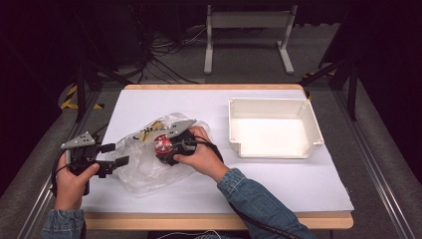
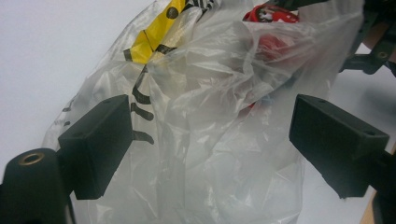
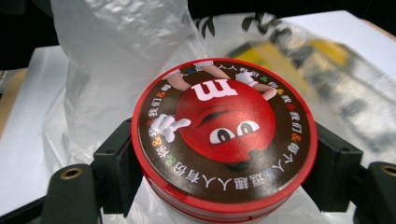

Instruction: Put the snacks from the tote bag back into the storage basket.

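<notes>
The right claw clamps a round red candy tin at the plastic bag mouth; the left claw spreads wide around the bag's edge, with open counter alongside.

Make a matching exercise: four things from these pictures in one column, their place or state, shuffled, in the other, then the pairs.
1. red round tin
2. clear plastic bag
3. white bin
4. left claw

A. empty, on the table's right part
B. open, at the bag's edge
C. crumpled, around the tin
D. clamped in the right claw

Pairs: 1-D, 2-C, 3-A, 4-B
</notes>
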Demonstrator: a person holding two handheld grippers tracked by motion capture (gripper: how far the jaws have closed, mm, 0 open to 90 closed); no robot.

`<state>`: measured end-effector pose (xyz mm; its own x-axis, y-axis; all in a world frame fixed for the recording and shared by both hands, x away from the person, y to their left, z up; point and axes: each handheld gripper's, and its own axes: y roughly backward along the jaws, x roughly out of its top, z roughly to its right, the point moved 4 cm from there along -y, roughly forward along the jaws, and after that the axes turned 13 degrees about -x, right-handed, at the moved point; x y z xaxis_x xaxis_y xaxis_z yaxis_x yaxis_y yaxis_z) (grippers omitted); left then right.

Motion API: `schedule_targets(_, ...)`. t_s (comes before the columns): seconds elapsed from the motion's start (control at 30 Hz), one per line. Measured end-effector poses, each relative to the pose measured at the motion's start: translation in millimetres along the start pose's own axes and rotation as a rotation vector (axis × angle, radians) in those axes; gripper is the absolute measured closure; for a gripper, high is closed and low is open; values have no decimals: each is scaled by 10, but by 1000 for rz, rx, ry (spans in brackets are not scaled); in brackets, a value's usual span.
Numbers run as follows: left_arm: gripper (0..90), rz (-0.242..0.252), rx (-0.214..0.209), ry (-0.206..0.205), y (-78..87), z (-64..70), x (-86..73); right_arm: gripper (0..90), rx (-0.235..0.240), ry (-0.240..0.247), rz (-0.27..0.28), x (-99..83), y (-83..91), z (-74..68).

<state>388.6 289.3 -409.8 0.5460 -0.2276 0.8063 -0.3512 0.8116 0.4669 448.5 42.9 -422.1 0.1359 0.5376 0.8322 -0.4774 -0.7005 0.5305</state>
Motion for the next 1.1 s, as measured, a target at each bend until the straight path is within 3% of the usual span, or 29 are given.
schedule_targets(0.1,143,-2,12,-15,10,-16,4,249,4,2,5,33,36,4)
schedule_targets(0.4,139,20,13,9,41,-8,7,249,-3,20,36,264,269,34)
schedule_targets(0.43,138,18,22,-5,53,-24,11,249,-5,23,38,281,287,34)
schedule_targets(0.53,137,15,44,30,60,-33,8,249,-13,24,37,328,357,40)
schedule_targets(0.73,83,27,46,35,90,-43,34,249,-26,15,44,394,499,75)
schedule_targets(0.83,53,41,21,11,110,-38,47,249,-25,11,52,442,613,112)
schedule_targets(0.87,53,45,-13,-29,122,-28,44,249,-23,13,56,452,641,124)
schedule_targets(0.93,41,61,-37,-35,128,-19,45,250,-22,12,57,467,692,148)
schedule_targets(1.1,40,71,-12,-44,138,-26,63,250,-31,13,56,479,820,222)
